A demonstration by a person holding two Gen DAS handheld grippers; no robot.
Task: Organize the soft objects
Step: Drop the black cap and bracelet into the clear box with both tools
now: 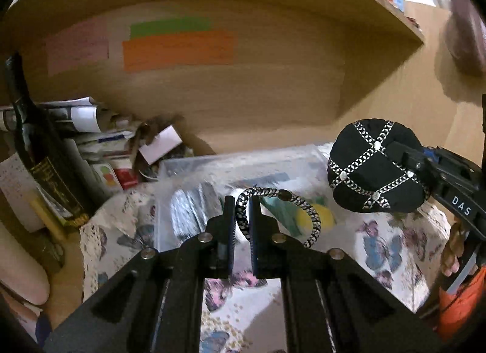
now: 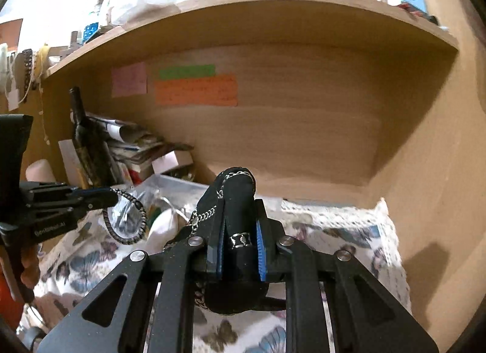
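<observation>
My left tool [image 1: 242,219] is closed on a braided band [image 1: 309,216], which hangs in a loop above the clear box [image 1: 188,168]. My right tool [image 2: 240,249] is closed on a black cap [image 2: 238,201] with chain trim, held over the butterfly cloth [image 2: 334,231] on the surface. I think the thin band can slip out if my grip gets weaker, and the cap's chain can catch on the box rim. To the left stand a bottle [image 1: 36,146] and papers [image 1: 91,128], easy to knock. To the right the alcove is open, but the shelf [image 2: 273,1] above limits lifting.
</observation>
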